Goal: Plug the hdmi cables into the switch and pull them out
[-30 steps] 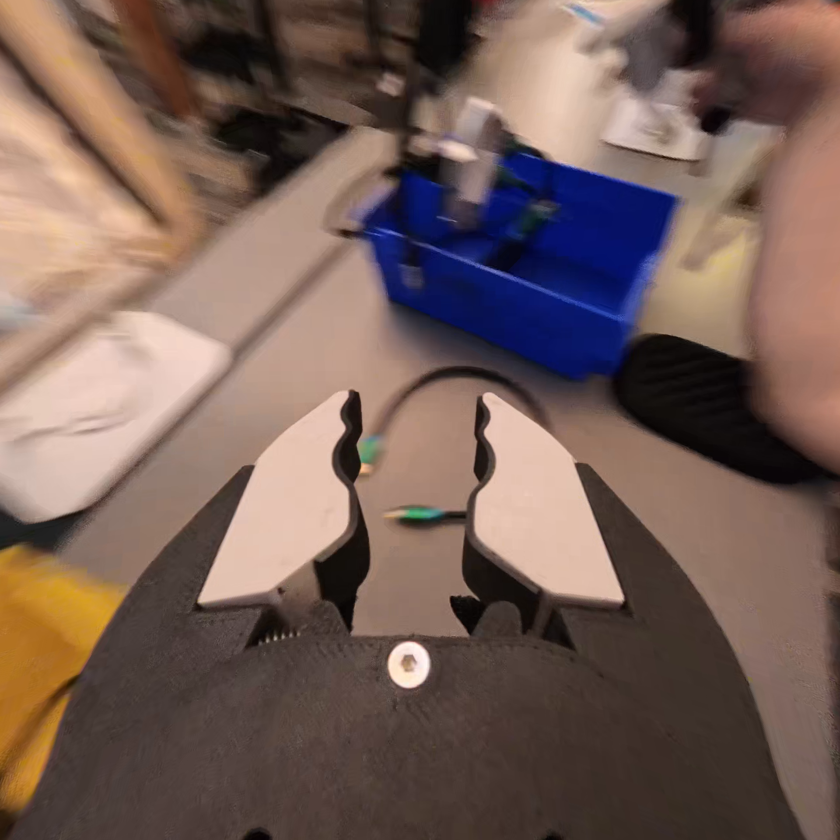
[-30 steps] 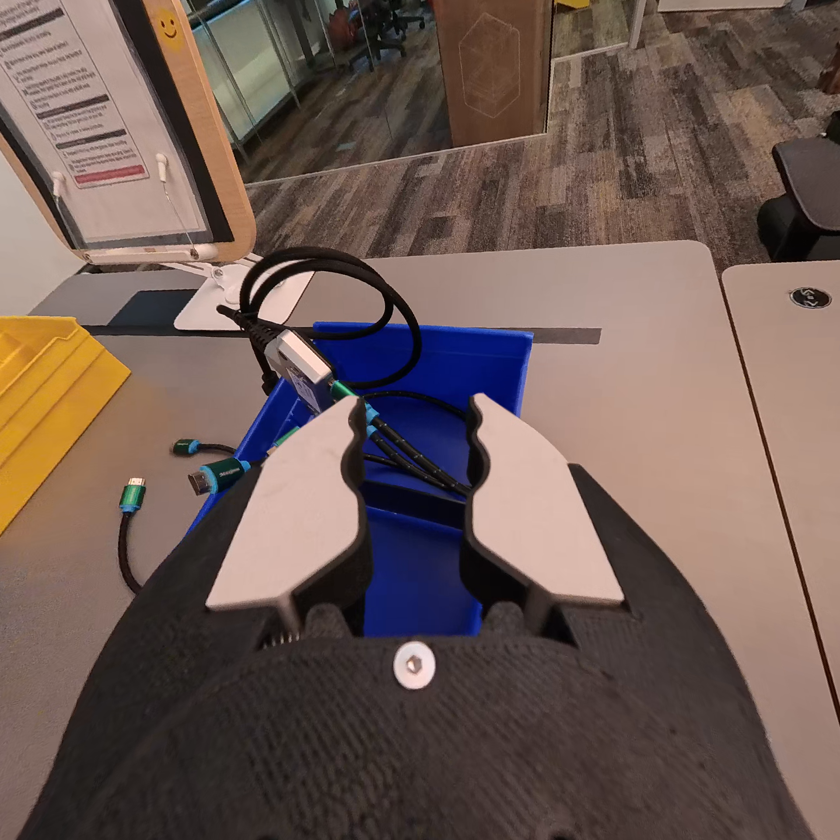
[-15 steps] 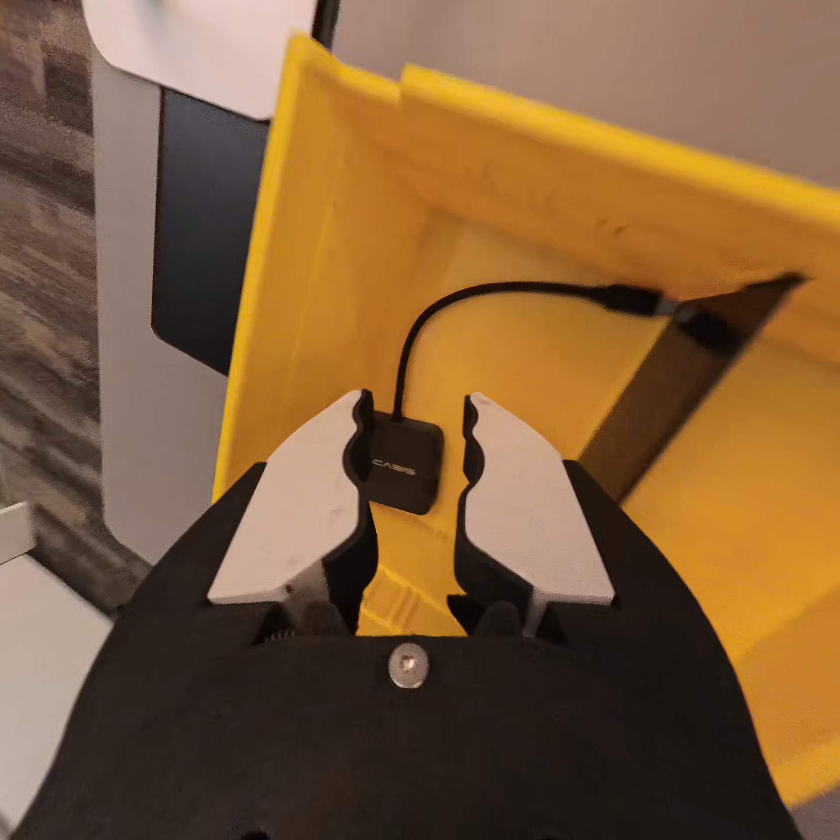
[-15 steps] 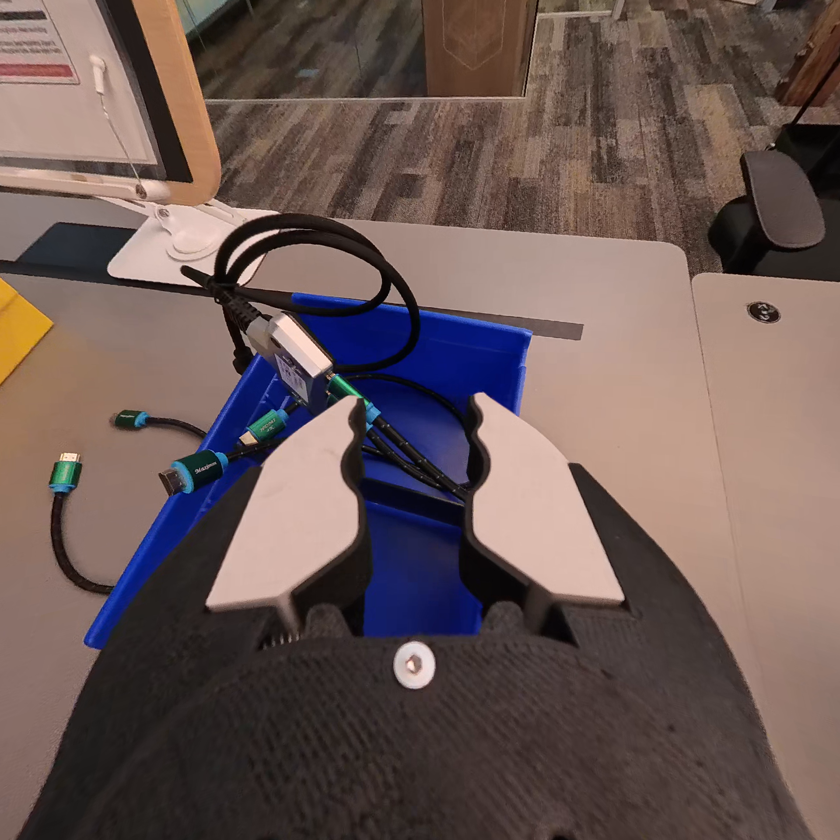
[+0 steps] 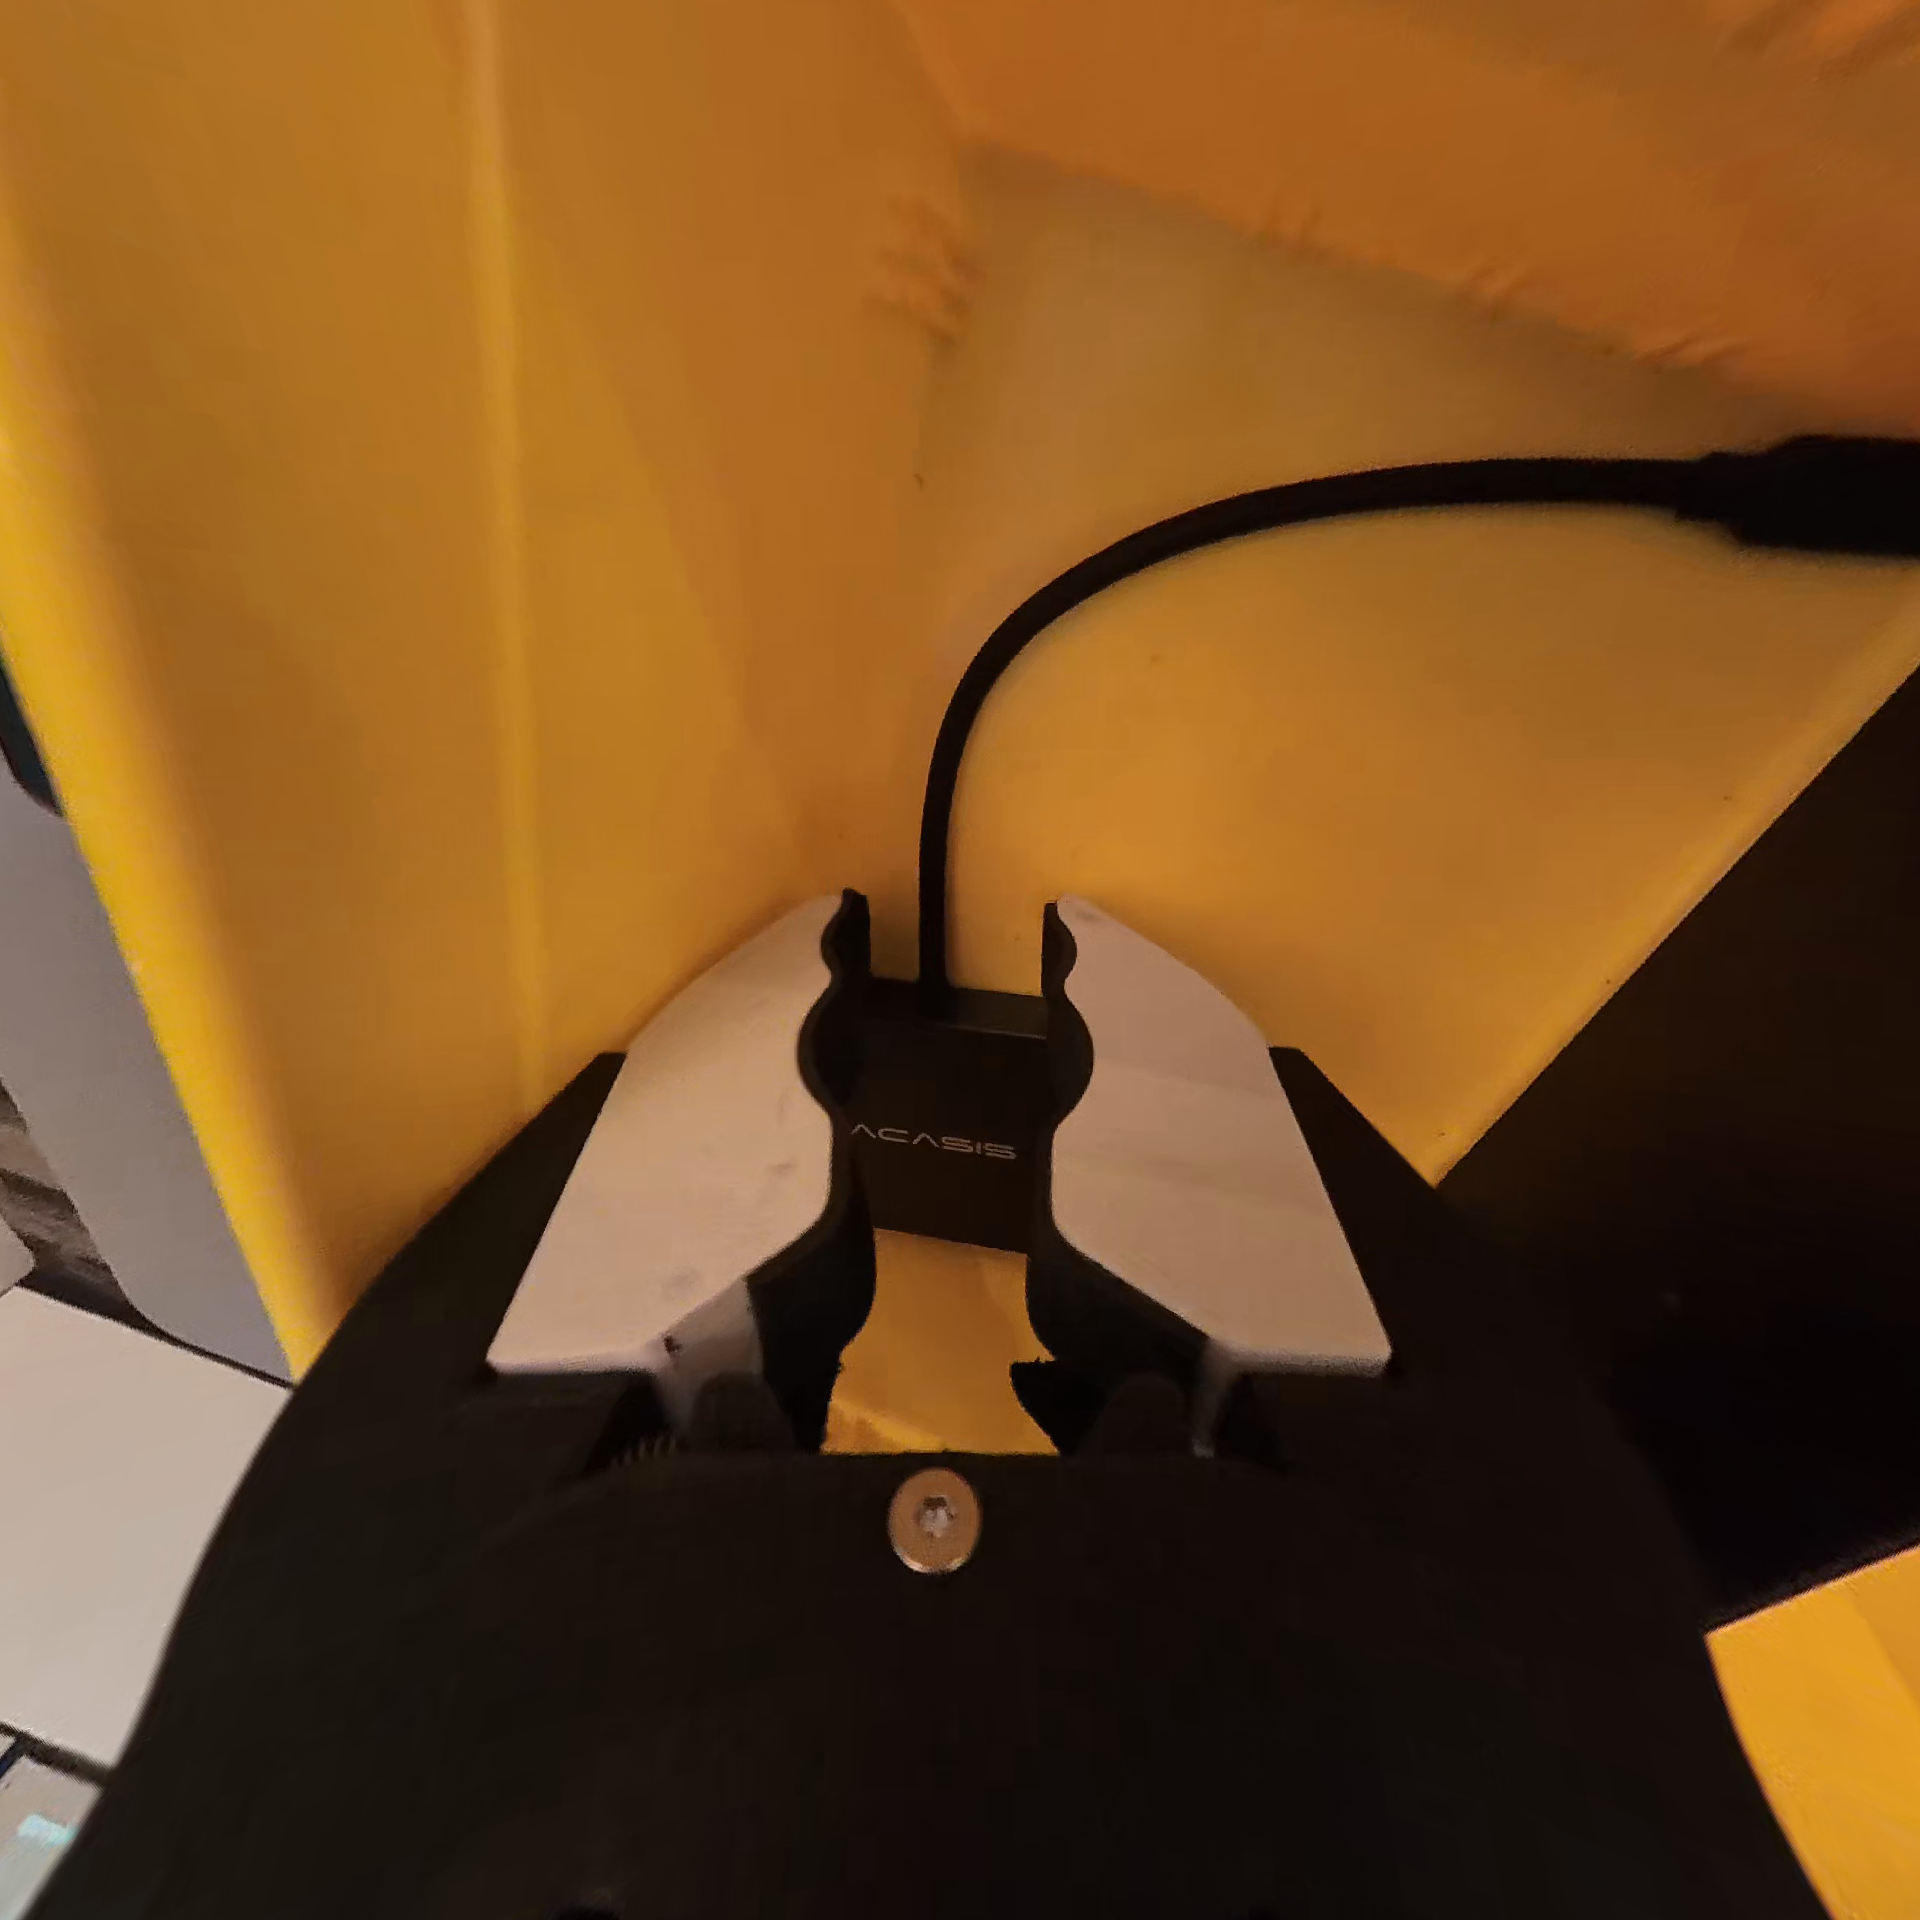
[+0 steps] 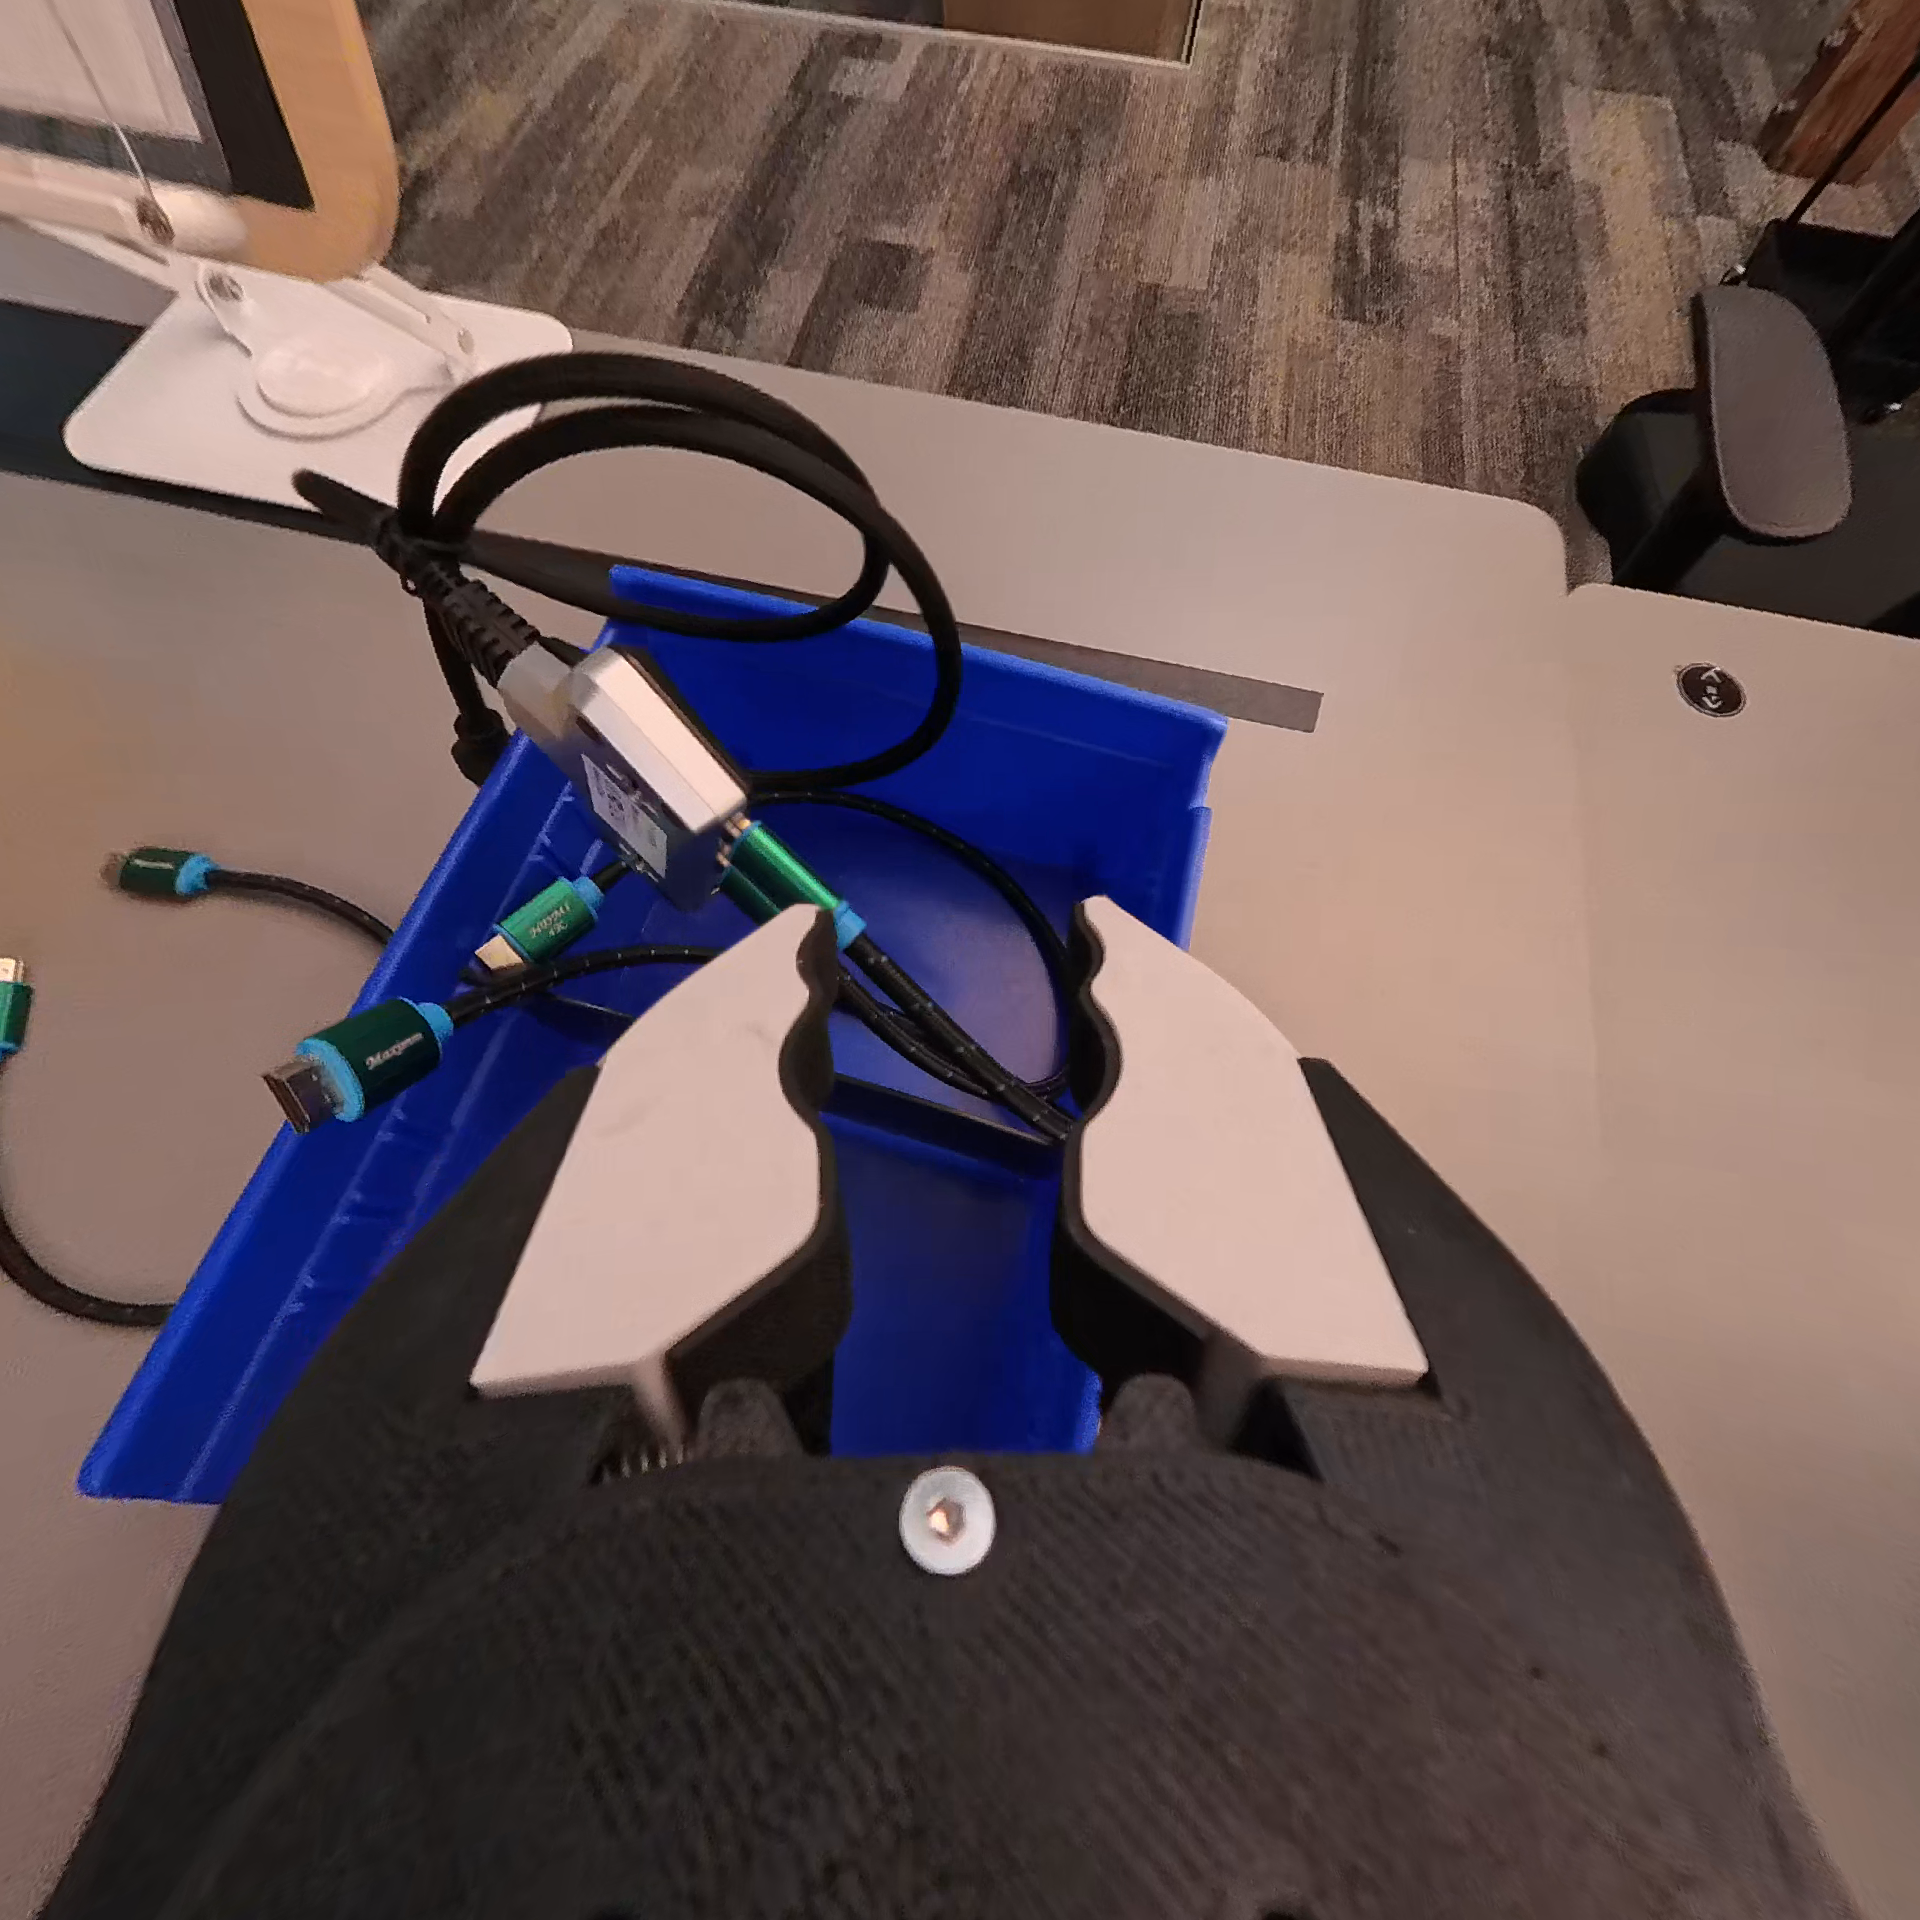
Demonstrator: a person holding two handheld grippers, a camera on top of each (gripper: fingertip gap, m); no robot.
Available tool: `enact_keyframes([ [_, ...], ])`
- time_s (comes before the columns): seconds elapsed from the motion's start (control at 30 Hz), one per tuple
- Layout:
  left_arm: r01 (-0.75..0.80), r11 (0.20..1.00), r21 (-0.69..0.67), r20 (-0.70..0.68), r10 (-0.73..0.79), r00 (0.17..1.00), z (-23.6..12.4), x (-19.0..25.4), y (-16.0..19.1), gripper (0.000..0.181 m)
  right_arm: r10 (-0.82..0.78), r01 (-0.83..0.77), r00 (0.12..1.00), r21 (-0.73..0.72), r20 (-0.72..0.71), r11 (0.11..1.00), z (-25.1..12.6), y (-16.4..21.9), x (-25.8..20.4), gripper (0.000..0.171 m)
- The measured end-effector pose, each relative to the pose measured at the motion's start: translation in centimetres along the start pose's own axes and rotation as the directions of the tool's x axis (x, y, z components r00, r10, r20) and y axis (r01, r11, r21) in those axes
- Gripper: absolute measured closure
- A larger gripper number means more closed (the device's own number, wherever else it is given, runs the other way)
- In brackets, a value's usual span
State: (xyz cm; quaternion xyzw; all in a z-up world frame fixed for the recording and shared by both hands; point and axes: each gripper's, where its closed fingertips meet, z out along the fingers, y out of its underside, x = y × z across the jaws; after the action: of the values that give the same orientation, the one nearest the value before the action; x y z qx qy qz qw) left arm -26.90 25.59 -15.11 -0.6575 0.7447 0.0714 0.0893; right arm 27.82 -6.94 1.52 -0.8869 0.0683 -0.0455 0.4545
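Yellow bin point(image 5: 623, 520) now filling the left wrist view, far closer than half a second ago. Left claw point(image 5: 948, 935) down inside it, clenched on a small black box point(image 5: 951, 1122): both fingers point(image 5: 707, 1174) pressing its sides, where before they merely flanked it with gaps. Black cord point(image 5: 1143, 561) curving from the box's far end up and off to the right. Dark divider point(image 5: 1714, 1143) at right, nearer than earlier.

Right claw point(image 6: 951, 945) released, holding nothing, hovering over the near end of a blue bin point(image 6: 1091, 748) on the grey bench point(image 6: 1455, 935); nearer and lower than a second ago. Silver switch point(image 6: 644, 758) propped on the bin's far-left rim, with green-shelled HDMI plugs point(image 6: 779, 862) seated in its near end and a looped black cable point(image 6: 675, 488) leaving its far end. More green plugs loose: one point(image 6: 535, 925) inside the bin under the switch, one point(image 6: 358, 1060) overhanging the left wall, one point(image 6: 156, 871) on the bench farther left. Switch and cables unchanged in arrangement from the earlier views. White monitor base point(image 6: 312, 384) at far left.
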Motion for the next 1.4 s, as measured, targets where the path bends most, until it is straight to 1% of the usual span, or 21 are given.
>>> enact_keyframes([
  [0.03,-0.011,1.0,-0.001,-0.01,0.011,1.0,0.0,0.1,0.0,0.152,-0.015,0.015,1.0,-0.011,-0.002,1.0,0.2,0.1,-0.2,0.127],
  [0.1,-0.028,1.0,-0.003,-0.03,0.027,0.999,0.0,0.2,-0.1,0.153,-0.042,0.042,0.999,-0.031,0.002,0.999,0.5,0.2,-0.6,0.127],
  [0.23,0.003,1.0,-0.008,-0.096,-0.004,0.995,0.1,0.9,0.0,0.167,-0.082,0.082,0.997,-0.055,0.003,0.995,1.0,0.4,-1.0,0.128],
  [0.27,0.005,1.0,-0.021,-0.09,-0.006,0.996,0.1,0.8,0.2,0.177,-0.088,0.088,0.996,-0.058,0.006,0.994,1.1,0.4,-1.1,0.128],
  [0.4,-0.039,0.998,-0.047,0.016,0.04,0.999,-0.6,0.3,0.3,0.178,-0.119,0.12,0.993,-0.054,0.016,0.991,1.2,0.2,-1.5,0.129],
  [0.47,-0.015,1.0,-0.005,0.08,0.015,0.997,-2.2,-0.4,-0.1,0.178,-0.131,0.132,0.991,-0.038,0.017,0.991,1.0,-0.1,-1.6,0.13],
  [0.53,0.021,0.998,0.061,0.136,-0.029,0.99,-4.6,-1.2,-0.5,0.178,-0.135,0.135,0.991,-0.014,0.021,0.991,0.8,-0.5,-1.8,0.13],
  [0.6,0.062,0.99,0.13,0.185,-0.085,0.979,-7.6,-1.9,-1.0,0.178,-0.136,0.136,0.99,0.012,0.023,0.991,0.5,-1.0,-1.9,0.131],
  [0.7,0.057,0.958,0.28,0.271,-0.135,0.953,-13.2,-2.1,-2.5,0.178,-0.146,0.144,0.989,0.063,0.03,0.988,-0.1,-1.9,-2.4,0.132],
  [0.77,0.057,0.906,0.419,0.285,-0.191,0.939,-17.5,-1.5,-4.2,0.178,-0.164,0.157,0.985,0.127,0.046,0.979,-0.7,-3.2,-3.4,0.131],
  [0.8,0.06,0.86,0.506,0.275,-0.227,0.934,-19.8,-0.9,-5.3,0.178,-0.179,0.166,0.982,0.174,0.062,0.971,-1.0,-4.1,-4.2,0.132],
  [0.87,0.081,0.732,0.676,0.211,-0.297,0.931,-24.3,0.5,-7.8,0.178,-0.219,0.178,0.969,0.292,0.114,0.94,-1.9,-6.3,-6.8,0.131],
  [0.93,0.121,0.57,0.813,0.105,-0.347,0.932,-28.3,2.4,-10.4,0.178,-0.28,0.18,0.942,0.425,0.186,0.887,-3.1,-8.7,-10.6,0.131],
  [1.0,0.169,0.429,0.887,-0.006,-0.356,0.934,-31.2,4.5,-12.8,0.178,-0.359,0.164,0.896,0.558,0.261,0.814,-4.5,-10.7,-15.2,0.126],
  [1.07,0.189,0.335,0.923,-0.062,-0.356,0.933,-33.1,6.4,-15.0,0.178,-0.422,0.112,0.841,0.654,0.339,0.748,-5.8,-12.1,-20.2,0.123],
  [1.1,0.188,0.306,0.933,-0.071,-0.355,0.932,-33.7,7.3,-16.0,0.178,-0.452,0.085,0.808,0.683,0.378,0.725,-6.2,-12.4,-22.7,0.121],
  [1.17,0.187,0.277,0.942,-0.077,-0.365,0.928,-34.2,8.6,-17.9,0.178,-0.506,0.048,0.742,0.718,0.44,0.694,-6.6,-12.3,-27.7,0.115],
  [1.23,0.219,0.241,0.945,-0.118,-0.372,0.921,-34.3,9.5,-19.8,0.178,-0.529,0.019,0.695,0.723,0.487,0.691,-6.2,-11.8,-31.9,0.111],
  [1.27,0.238,0.237,0.942,-0.139,-0.371,0.918,-34.1,9.8,-20.7,0.178,-0.525,0.012,0.684,0.711,0.507,0.703,-5.7,-11.4,-33.6,0.109],
  [1.33,0.271,0.233,0.934,-0.169,-0.38,0.909,-33.6,10.3,-22.3,0.178,-0.487,0.001,0.696,0.678,0.528,0.735,-4.1,-10.7,-35.9,0.109],
  [1.4,0.293,0.252,0.922,-0.182,-0.385,0.905,-32.7,10.9,-23.7,0.178,-0.433,0.026,0.756,0.638,0.491,0.769,-1.8,-10.0,-36.6,0.109],
])
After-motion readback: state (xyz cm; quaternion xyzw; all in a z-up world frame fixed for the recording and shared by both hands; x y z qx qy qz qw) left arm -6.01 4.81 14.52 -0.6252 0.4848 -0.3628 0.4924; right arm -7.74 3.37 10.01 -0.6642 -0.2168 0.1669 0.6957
